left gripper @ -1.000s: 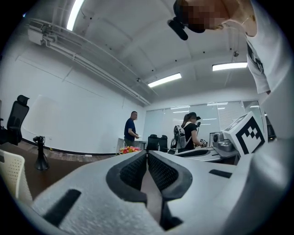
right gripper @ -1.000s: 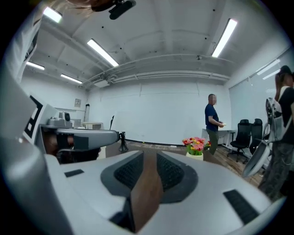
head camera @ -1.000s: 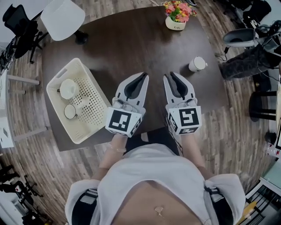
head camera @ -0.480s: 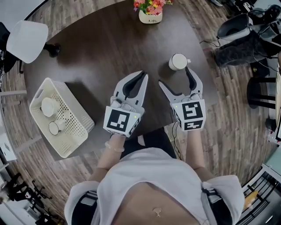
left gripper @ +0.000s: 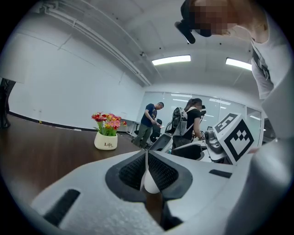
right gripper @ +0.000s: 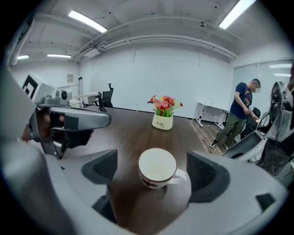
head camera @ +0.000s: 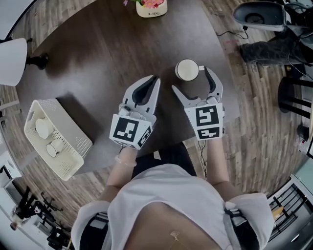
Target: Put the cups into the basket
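Between just-opened jaws of the right hand-held gripper (head camera: pixel 191 80), a cup (head camera: pixel 187 70), untouched.

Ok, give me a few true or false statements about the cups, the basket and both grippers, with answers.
1. Two cups lie in the basket. True.
2. The right gripper is shut on the cup on the table. False: its jaws have just been opening and stand apart, with the cup between them, not gripped.
3. The left gripper is shut and empty. True.
4. The flowerpot stands inside the basket. False: it stands on the table, near its far edge.
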`<state>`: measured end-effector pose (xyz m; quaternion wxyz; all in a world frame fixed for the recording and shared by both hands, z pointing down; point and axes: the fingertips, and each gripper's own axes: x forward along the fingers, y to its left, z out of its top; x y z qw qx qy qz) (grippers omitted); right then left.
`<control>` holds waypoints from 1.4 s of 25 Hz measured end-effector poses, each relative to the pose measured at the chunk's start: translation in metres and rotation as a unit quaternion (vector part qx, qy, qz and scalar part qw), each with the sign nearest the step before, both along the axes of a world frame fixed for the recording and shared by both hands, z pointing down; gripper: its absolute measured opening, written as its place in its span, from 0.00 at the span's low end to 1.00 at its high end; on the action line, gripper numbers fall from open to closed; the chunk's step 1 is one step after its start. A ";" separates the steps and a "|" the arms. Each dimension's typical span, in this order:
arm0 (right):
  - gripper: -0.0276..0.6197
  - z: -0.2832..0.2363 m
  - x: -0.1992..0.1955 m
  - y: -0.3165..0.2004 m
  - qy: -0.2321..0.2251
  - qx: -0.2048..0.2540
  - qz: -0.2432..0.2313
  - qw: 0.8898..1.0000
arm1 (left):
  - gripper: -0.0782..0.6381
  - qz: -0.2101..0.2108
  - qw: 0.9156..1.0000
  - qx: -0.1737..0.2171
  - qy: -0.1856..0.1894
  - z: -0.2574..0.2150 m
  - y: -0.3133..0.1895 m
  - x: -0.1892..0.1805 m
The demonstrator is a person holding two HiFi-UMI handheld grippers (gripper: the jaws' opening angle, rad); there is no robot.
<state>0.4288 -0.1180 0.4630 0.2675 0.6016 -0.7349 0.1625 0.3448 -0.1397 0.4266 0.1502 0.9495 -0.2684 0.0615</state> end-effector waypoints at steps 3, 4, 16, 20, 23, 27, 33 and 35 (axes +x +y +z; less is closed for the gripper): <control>0.72 0.016 0.004 -0.011 -0.007 -0.023 -0.013 1.000 | 0.12 0.003 1.000 -0.014 -0.012 0.019 -0.009 0.009; 0.72 0.021 0.005 -0.015 -0.010 -0.029 -0.018 0.999 | 0.12 0.003 1.000 -0.018 -0.016 0.025 -0.012 0.011; 0.72 0.066 -0.001 -0.025 0.028 -0.166 -0.096 0.981 | 0.12 -0.005 0.998 -0.048 -0.036 0.062 -0.024 0.014; 0.72 0.071 0.005 -0.026 0.069 -0.182 -0.109 0.975 | 0.12 -0.004 0.998 -0.056 -0.036 0.066 -0.022 0.016; 0.69 0.072 0.004 -0.027 0.077 -0.181 -0.110 0.974 | 0.12 -0.003 0.998 -0.054 -0.038 0.068 -0.022 0.015; 0.69 0.073 0.004 -0.026 0.078 -0.181 -0.114 0.974 | 0.12 -0.007 0.998 -0.049 -0.041 0.066 -0.024 0.011; 0.69 0.071 0.005 -0.027 0.079 -0.178 -0.115 0.974 | 0.12 -0.006 0.998 -0.041 -0.041 0.062 -0.025 0.011; 0.69 0.070 0.006 -0.027 0.081 -0.177 -0.115 0.974 | 0.12 -0.006 0.999 -0.036 -0.040 0.058 -0.024 0.012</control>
